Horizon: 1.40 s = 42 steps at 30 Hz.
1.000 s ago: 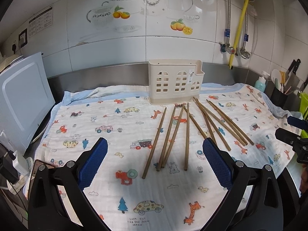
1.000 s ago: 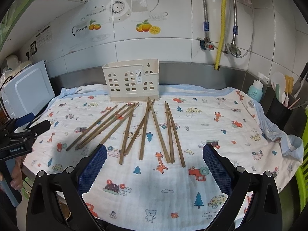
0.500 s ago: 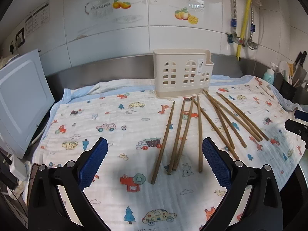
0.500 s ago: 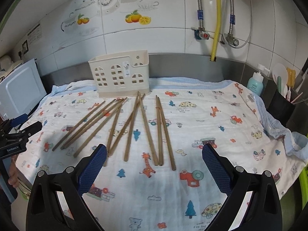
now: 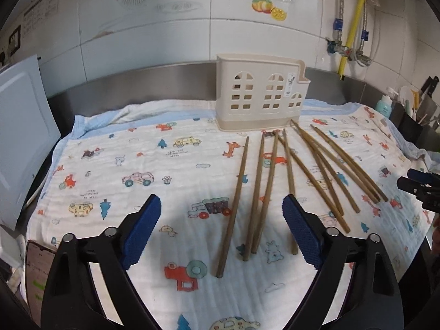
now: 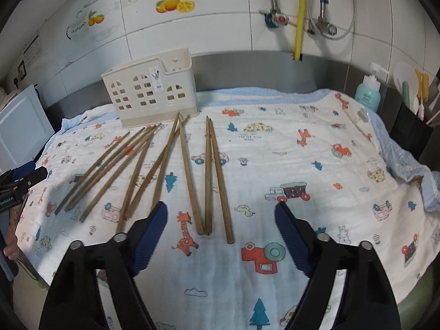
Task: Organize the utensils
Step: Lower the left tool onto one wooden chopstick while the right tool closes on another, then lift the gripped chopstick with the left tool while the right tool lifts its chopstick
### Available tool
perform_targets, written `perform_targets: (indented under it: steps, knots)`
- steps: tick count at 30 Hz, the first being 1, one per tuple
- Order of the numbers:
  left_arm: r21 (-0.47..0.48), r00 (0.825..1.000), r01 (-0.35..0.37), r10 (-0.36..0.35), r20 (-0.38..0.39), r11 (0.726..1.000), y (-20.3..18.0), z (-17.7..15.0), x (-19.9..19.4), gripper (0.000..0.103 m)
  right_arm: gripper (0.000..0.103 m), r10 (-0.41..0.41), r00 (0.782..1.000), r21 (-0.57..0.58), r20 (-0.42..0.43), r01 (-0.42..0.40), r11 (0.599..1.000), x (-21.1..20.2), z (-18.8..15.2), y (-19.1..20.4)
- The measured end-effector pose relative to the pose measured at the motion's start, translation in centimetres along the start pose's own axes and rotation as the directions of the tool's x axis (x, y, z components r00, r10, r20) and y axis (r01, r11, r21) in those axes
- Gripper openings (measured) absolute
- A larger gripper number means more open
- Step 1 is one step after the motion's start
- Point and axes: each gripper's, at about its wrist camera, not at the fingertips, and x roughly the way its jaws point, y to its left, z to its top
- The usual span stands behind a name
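Inspected at the approach stage of a first pick; nothing lifted, nothing yet in the holder.

Wooden chopsticks (image 5: 271,189) lying loose and fanned on a printed cloth (image 5: 132,165), thin ends toward a cream slotted holder (image 5: 260,93). Holder standing upright at the back of the cloth, just beyond the chopstick tips, apparently empty, though the interior is only glimpsed through the cut-outs.

Left gripper (image 5: 221,233): jaws still fairly wide but closing, poised over the near ends of the left-hand group. Leftmost chopstick (image 5: 233,209) and two neighbours framed between the blue pads (image 5: 141,229); no pad touching wood. Seen in the right wrist view at the left edge as well (image 6: 26,176).

Right gripper (image 6: 220,233): jaws likewise closing from wide, over the near ends of the right-hand trio (image 6: 210,181). Three sticks in the gap, none pressed by a pad. Nothing held on either side.

Judged step: lining up to gather chopsticks by their thick ends.

Requirements for the next move:
- Lowering further until the pads bracket the wood close to the cloth.
- Narrowing enough to pinch thin sticks without snagging the fabric.
- Selecting a manageable bundle; crossed sticks in the middle group likely to drag neighbours.
- Tilting the bundle upright afterwards for dropping into the holder's top opening.
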Motion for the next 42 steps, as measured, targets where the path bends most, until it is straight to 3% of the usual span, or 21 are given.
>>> perform_targets:
  steps: [9, 16, 26, 42]
  knots:
    - [-0.005, 0.998, -0.004, 0.004, -0.067, 1.0, 0.9, 0.0, 3.2, 0.059, 0.043, 0.02, 0.998, 0.015, -0.053, -0.019, 1.0, 2.6, 0.0, -0.8]
    - [0.03, 0.992, 0.052, -0.048, -0.114, 0.998, -0.1, -0.1, 5.4, 0.042, 0.025, 0.033, 0.996, -0.006, -0.077, -0.033, 0.999, 4.0, -0.1, -0.5]
    - [0.033, 0.979, 0.098, -0.09, -0.185, 0.995, -0.4, -0.4, 8.4, 0.019, 0.014, 0.038, 0.995, -0.035, -0.093, -0.041, 0.999, 4.9, -0.1, -0.1]
    - [0.08, 0.978, 0.082, -0.065, -0.196, 0.993, -1.2, -0.2, 9.3, 0.015, 0.008, 0.003, 0.993, -0.068, -0.116, -0.011, 0.998, 6.2, -0.4, -0.3]
